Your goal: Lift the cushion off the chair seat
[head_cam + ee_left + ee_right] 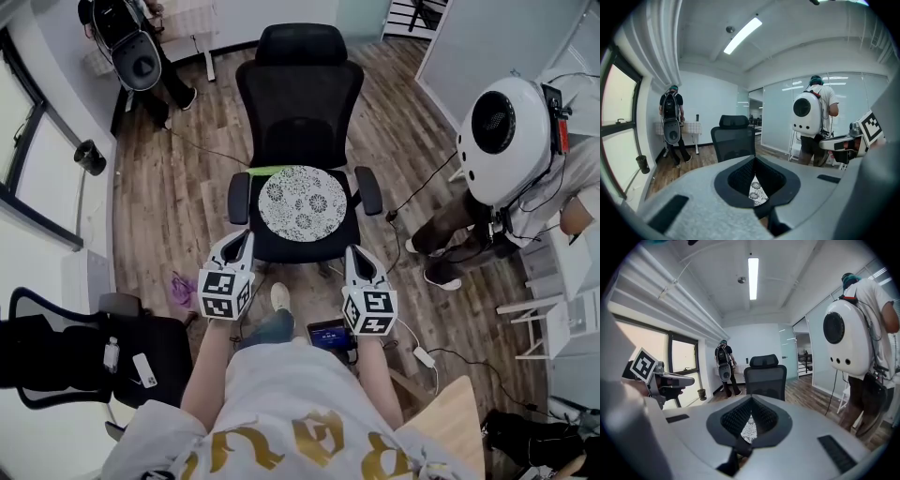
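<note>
Our left gripper point(240, 240) and right gripper point(356, 255), in the head view, hover near the front edge of the black mesh office chair point(300, 94), whose seat carries the round white patterned cushion point(303, 202). Each gripper view shows jaws pressed together, empty, cushion beyond.

Gold shirt lettering point(309, 448), not legible

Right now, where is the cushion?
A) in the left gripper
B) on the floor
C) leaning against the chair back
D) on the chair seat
D: the cushion lies flat on the seat of the chair.
</note>
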`<act>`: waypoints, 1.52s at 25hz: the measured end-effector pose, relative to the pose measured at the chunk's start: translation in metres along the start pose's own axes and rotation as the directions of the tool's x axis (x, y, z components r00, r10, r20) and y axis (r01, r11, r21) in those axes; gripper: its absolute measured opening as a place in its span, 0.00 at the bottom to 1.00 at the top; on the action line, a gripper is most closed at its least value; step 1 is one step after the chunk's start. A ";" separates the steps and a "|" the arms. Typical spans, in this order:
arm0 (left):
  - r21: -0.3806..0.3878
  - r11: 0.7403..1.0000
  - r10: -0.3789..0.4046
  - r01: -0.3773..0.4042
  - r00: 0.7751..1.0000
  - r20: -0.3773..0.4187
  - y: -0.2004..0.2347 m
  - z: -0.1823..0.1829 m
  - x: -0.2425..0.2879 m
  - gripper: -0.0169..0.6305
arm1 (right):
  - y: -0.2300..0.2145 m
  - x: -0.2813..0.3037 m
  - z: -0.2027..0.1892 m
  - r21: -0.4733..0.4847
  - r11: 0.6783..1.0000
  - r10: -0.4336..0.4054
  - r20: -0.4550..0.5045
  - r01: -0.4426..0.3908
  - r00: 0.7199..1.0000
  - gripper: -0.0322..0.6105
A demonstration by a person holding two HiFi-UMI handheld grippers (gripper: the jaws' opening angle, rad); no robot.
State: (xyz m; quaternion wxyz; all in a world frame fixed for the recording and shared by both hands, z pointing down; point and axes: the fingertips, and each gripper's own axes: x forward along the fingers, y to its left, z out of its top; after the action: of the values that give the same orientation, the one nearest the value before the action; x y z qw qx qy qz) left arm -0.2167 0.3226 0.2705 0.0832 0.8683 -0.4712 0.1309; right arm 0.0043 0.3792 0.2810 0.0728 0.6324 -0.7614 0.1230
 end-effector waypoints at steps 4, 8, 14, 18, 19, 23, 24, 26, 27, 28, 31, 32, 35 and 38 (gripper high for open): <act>0.004 1.000 -0.005 0.005 1.000 -0.010 0.004 0.001 0.027 0.04 | -0.019 0.019 -0.001 0.026 1.000 -0.013 -0.005 0.013 1.000 0.07; -0.016 1.000 -0.015 0.015 0.999 -0.044 0.015 -0.003 0.066 0.04 | -0.038 0.049 -0.007 0.050 0.998 -0.021 -0.040 0.023 0.999 0.07; -0.027 0.999 -0.035 0.033 0.995 -0.092 0.039 0.003 0.154 0.04 | -0.079 0.124 -0.002 0.073 0.997 -0.032 -0.080 0.038 0.996 0.07; -0.031 0.998 -0.050 0.046 0.988 -0.144 0.060 0.007 0.210 0.04 | -0.104 0.174 -0.004 0.081 0.995 -0.044 -0.141 0.056 0.989 0.07; -0.034 0.998 -0.054 0.049 0.986 -0.155 0.065 0.007 0.223 0.04 | -0.109 0.186 -0.006 0.078 0.995 -0.046 -0.158 0.059 0.986 0.07; -0.021 0.997 -0.075 0.073 0.980 -0.182 0.081 0.007 0.273 0.04 | -0.132 0.231 -0.005 0.071 0.995 -0.053 -0.179 0.067 0.982 0.07; -0.013 0.996 -0.086 0.085 0.977 -0.196 0.083 0.005 0.284 0.04 | -0.138 0.241 -0.004 0.074 0.995 -0.055 -0.179 0.069 0.982 0.07; -0.002 0.995 -0.102 0.105 0.969 -0.227 0.085 0.000 0.298 0.04 | -0.148 0.257 -0.007 0.085 0.993 -0.061 -0.188 0.078 0.980 0.07; -0.002 0.994 -0.105 0.107 0.966 -0.235 0.086 -0.001 0.303 0.04 | -0.152 0.262 -0.008 0.092 0.992 -0.064 -0.194 0.083 0.979 0.07; -0.006 0.994 -0.104 0.105 0.966 -0.238 0.088 -0.002 0.306 0.04 | -0.155 0.265 -0.009 0.099 0.991 -0.065 -0.197 0.086 0.978 0.07; -0.013 0.995 -0.096 0.095 0.967 -0.238 0.095 -0.001 0.315 0.04 | -0.158 0.274 -0.008 0.107 0.991 -0.057 -0.201 0.080 0.978 0.07; -0.016 0.996 -0.094 0.093 0.966 -0.239 0.096 -0.002 0.320 0.04 | -0.158 0.278 -0.007 0.109 0.991 -0.051 -0.202 0.074 0.978 0.07; -0.028 0.995 -0.096 0.092 0.965 -0.246 0.096 -0.002 0.333 0.04 | -0.162 0.287 -0.004 0.125 0.990 -0.032 -0.206 0.059 0.978 0.07; -0.032 0.995 -0.097 0.092 0.963 -0.251 0.093 -0.003 0.344 0.04 | -0.167 0.299 -0.002 0.117 0.992 -0.013 -0.210 0.038 0.978 0.07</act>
State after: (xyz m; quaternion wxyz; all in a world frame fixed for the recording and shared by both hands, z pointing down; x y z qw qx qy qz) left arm -0.1161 -0.0015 0.3804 0.1571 0.8653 -0.4160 0.2314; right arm 0.1110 0.0695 0.3787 0.1156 0.6289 -0.7325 0.2338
